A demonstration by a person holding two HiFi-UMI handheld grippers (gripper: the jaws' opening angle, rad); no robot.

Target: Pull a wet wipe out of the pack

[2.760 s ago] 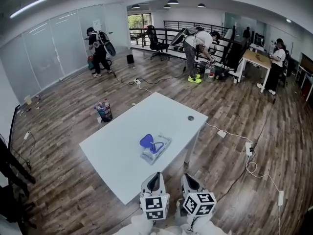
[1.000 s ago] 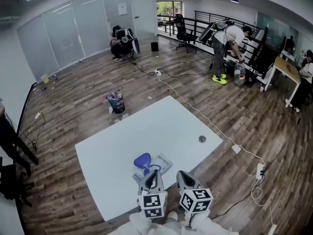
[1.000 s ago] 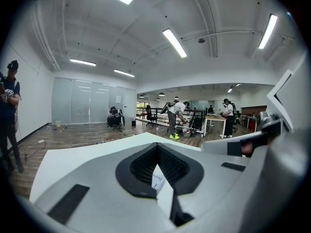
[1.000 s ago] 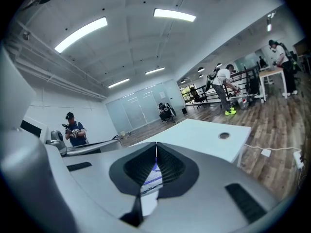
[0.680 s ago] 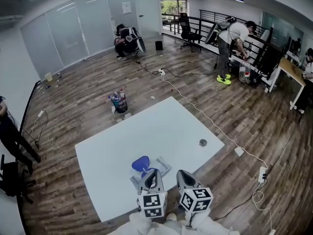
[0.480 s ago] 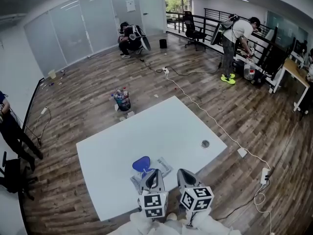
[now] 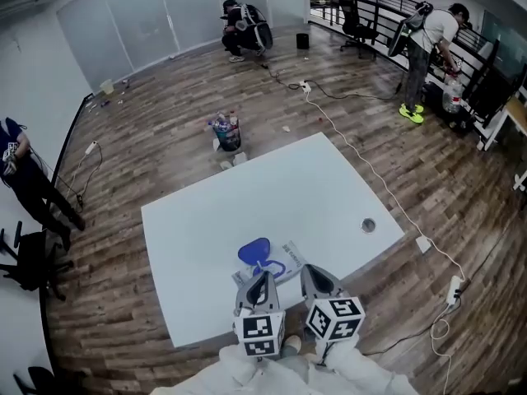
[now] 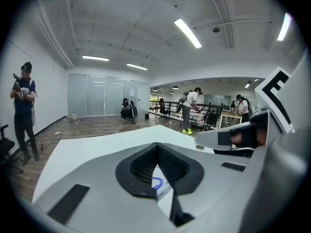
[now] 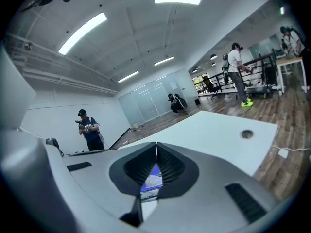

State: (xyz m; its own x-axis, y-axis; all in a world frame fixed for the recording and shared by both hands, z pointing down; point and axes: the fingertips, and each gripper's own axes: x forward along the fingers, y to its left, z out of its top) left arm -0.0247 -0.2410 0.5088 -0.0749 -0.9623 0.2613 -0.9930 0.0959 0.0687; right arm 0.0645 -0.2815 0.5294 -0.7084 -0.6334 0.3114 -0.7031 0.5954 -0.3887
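Observation:
The wet wipe pack [image 7: 282,263] lies flat near the front edge of the white table [image 7: 214,212], its blue lid [image 7: 255,250] flipped open to the left. My left gripper [image 7: 262,278] and right gripper [image 7: 314,273] hover side by side just short of the pack, both shut with nothing in them. In the left gripper view the jaw tips [image 8: 156,145] meet, and a bit of the pack [image 8: 158,184] shows through the gap under them. The right gripper view shows the same: tips together [image 9: 156,144], with the pack [image 9: 151,179] below.
A round cable hole [image 7: 368,225] sits at the table's right side. On the floor beyond the table stands a small bin of bottles [image 7: 226,130], and a white cable [image 7: 354,151] runs past. People stand at the left [image 7: 25,179], back [image 7: 244,19] and right [image 7: 428,39].
Both grippers have come forward and a little down towards the pack, which now lies just ahead of their tips. The head view has tilted further down. Both stay shut.

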